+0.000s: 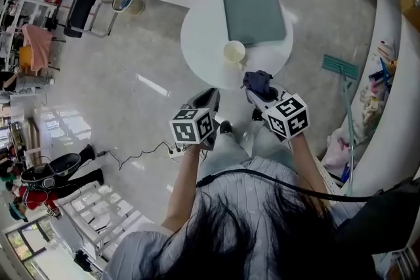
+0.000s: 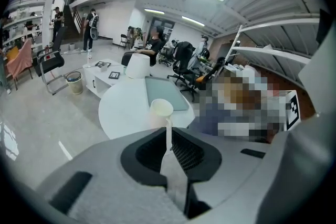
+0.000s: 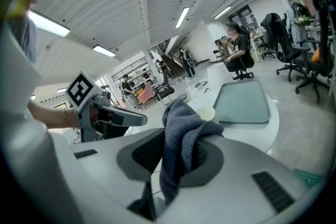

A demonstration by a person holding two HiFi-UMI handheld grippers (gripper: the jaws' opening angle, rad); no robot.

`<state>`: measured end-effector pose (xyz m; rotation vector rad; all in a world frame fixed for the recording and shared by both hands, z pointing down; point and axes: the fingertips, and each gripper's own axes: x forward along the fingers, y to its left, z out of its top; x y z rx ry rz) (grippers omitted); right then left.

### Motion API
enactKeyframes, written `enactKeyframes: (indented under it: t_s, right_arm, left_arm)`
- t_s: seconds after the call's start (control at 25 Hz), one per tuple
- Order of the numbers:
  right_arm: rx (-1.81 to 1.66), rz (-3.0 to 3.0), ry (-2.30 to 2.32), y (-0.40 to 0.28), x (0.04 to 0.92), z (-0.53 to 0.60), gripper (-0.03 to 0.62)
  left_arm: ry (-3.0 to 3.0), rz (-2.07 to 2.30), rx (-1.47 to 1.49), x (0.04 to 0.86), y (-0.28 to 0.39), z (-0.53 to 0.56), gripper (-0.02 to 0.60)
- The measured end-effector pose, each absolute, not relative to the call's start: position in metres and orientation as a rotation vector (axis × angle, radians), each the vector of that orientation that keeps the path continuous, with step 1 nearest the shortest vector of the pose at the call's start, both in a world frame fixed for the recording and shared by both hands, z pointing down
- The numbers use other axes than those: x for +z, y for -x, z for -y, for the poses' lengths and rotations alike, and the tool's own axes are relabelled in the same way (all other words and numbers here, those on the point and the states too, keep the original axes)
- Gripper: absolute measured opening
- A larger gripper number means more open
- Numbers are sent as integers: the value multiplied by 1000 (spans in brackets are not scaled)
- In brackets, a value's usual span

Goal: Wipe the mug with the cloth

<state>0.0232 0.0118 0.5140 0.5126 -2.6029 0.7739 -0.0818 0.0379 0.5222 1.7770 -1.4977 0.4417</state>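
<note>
Starting nearest, the soft, limp blue cloth (image 3: 184,118) is seen pinched in the right gripper (image 3: 178,152), while the left gripper (image 2: 169,139) is empty, its jaws nearly together with a thin slit. Farther, the cream mug (image 1: 234,51) is stood by the round table's (image 1: 203,42) near edge. It is judged light, rigid and slippery; its wall should be clamped.

The round white bench (image 1: 197,42) is bare to the left of and in front of the cream ceramic mug (image 1: 234,50), leaving an open way in from the near edge. Just behind the mug, the grey-green rectangular tray (image 1: 252,10) blocks the far side.
</note>
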Motion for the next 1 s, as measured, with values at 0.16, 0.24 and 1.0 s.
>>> enactKeyframes:
  t_s: [0.16,0.24,1.0]
  right_arm:
    - [792,2600,-521,-25,515,-21,80]
    - [796,2598,-525,-23,514,-27,80]
    - [749,2632,-618,18,481,-107,80]
  left_arm:
    - [-1800,1472,486,527,74,-52,44]
    - [-1815,1464,508,527,75,-60,44]
    - [-2025,1493,456,501,96,-137,44]
